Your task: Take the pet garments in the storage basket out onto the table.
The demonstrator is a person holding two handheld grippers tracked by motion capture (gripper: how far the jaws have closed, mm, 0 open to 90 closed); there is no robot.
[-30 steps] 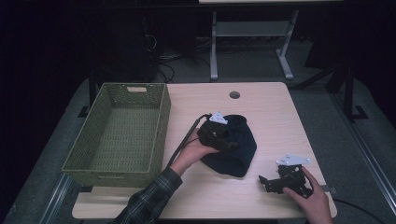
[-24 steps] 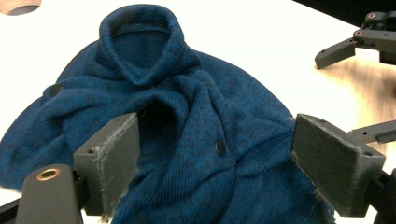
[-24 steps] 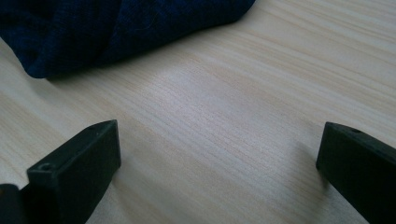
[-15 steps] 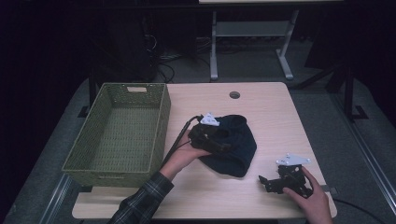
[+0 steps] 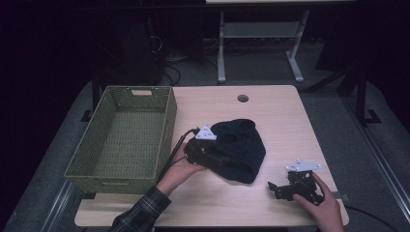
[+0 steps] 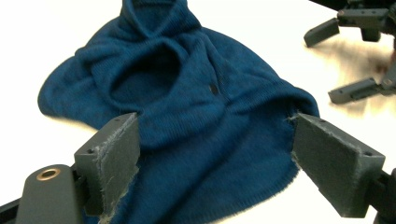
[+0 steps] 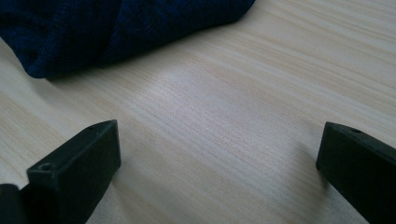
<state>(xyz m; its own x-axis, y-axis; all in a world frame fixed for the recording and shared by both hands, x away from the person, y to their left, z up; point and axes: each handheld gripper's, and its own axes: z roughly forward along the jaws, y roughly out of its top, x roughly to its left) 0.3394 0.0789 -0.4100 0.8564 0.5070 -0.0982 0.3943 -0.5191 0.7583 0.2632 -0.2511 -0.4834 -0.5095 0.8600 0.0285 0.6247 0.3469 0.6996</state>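
Dim room, pale wood-grain table (image 5: 270,111) mid-frame. Blue knit hat (image 5: 239,150) lies crumpled at centre, soft ribbed fabric, folded with round opening showing. Left gripper (image 6: 212,154) at hat's left edge, jaws wide apart straddling cloth, nothing clamped yet. Right gripper (image 5: 283,186) lower right of high view, spread wide over bare table, holding nothing. Green woven basket (image 5: 123,135) at left, likely destination. Risk: jaws pinch single loose layer, so hat slips free or drags while lifting.
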